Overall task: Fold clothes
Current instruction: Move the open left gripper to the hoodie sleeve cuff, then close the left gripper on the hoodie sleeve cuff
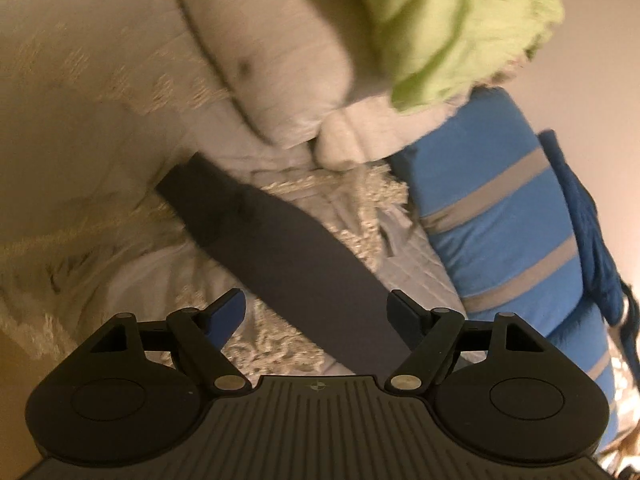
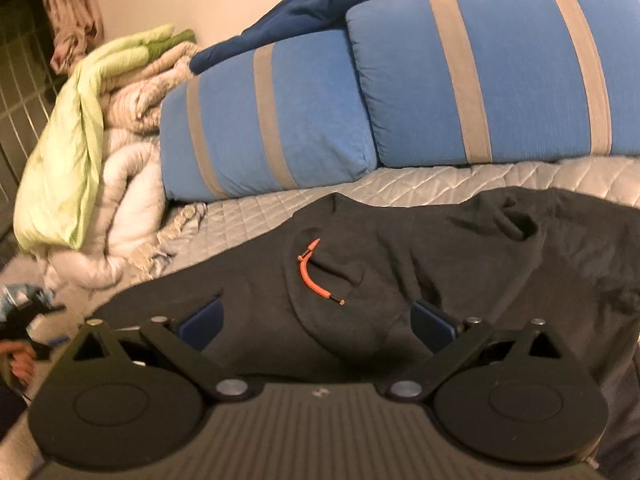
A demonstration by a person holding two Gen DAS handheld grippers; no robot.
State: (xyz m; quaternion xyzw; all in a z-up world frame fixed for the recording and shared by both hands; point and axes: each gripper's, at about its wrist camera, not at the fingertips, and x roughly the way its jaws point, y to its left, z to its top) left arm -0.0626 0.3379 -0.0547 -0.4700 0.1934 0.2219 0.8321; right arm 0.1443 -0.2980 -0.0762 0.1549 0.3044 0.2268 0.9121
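A black hooded sweatshirt (image 2: 400, 264) with an orange drawstring (image 2: 316, 276) lies spread on the quilted bed. My right gripper (image 2: 316, 320) hovers low over its near part, jaws wide open, nothing between the blue pads (image 2: 200, 320). In the left wrist view a long dark sleeve (image 1: 288, 256) of the garment runs diagonally across a fringed cream blanket (image 1: 80, 200). Just above the sleeve's near end my left gripper (image 1: 316, 312) is open, its fingers on either side of the fabric without closing on it.
Two blue pillows with grey stripes (image 2: 480, 60) lean along the wall, a navy cloth (image 2: 312, 12) on top. A pile of cream bedding (image 2: 128, 120) with a light green blanket (image 2: 68, 132) sits at the left. A hand (image 2: 18, 360) shows at the far left edge.
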